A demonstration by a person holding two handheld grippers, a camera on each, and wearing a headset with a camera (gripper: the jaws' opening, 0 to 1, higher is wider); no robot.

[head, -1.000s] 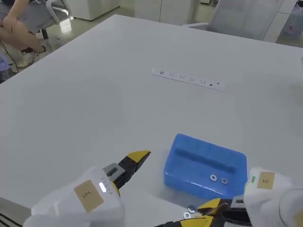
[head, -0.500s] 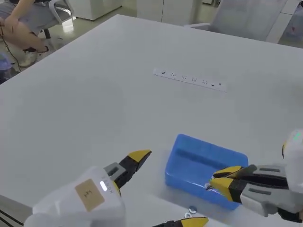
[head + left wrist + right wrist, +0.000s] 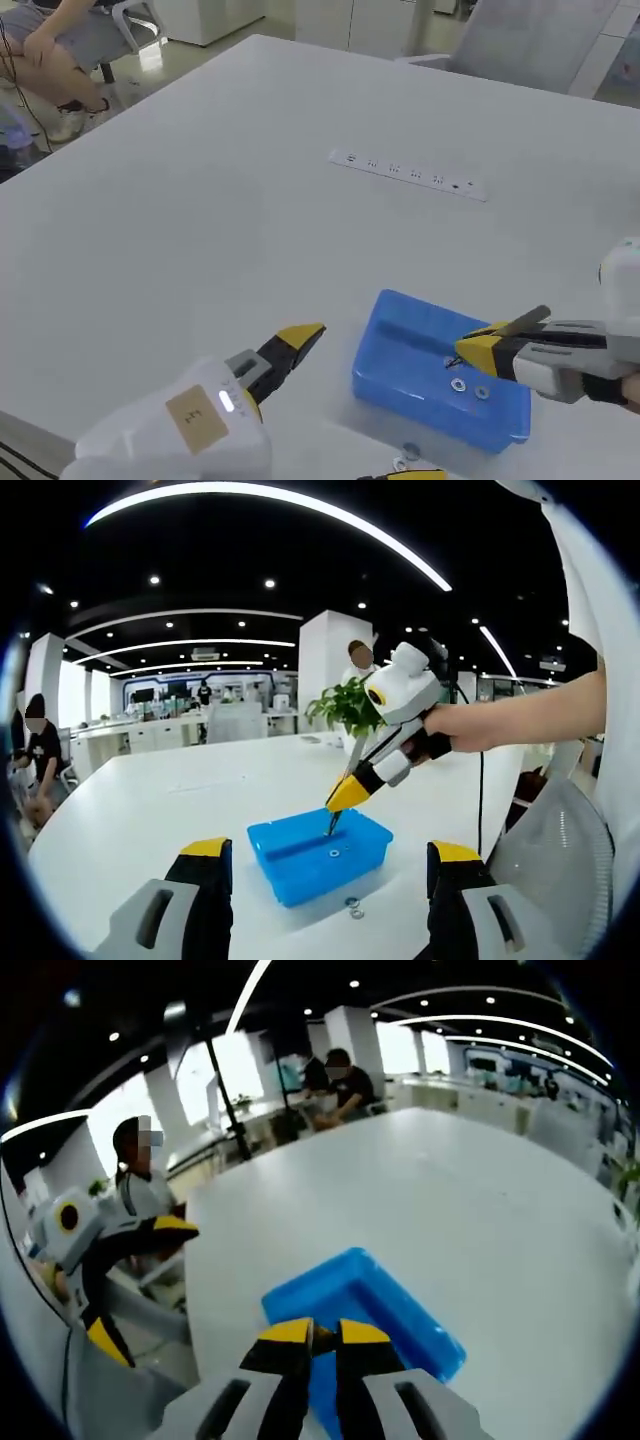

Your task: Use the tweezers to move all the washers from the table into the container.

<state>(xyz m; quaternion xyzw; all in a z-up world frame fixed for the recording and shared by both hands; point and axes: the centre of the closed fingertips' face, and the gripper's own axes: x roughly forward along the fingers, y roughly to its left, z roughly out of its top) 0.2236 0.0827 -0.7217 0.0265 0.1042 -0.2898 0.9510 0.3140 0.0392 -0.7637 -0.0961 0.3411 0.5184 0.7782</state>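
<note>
Two hand-held devices with rounded white housings and grey-black jaws capped in yellow: the left gripper (image 3: 330, 852) bears a tan label (image 3: 192, 413) and a lit white lamp (image 3: 227, 402), the right gripper (image 3: 475, 352) a trailing black cable (image 3: 481, 780).

I'm counting two washers (image 3: 457, 385) sitting in the one blue container (image 3: 395, 330) — two more lying on the table (image 3: 200, 220). Also seeing one pair of tweezers (image 3: 330, 823), one power strip (image 3: 408, 174).

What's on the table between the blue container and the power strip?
Nothing. In the head view, the stretch of white table between the blue container and the power strip is bare.
</note>
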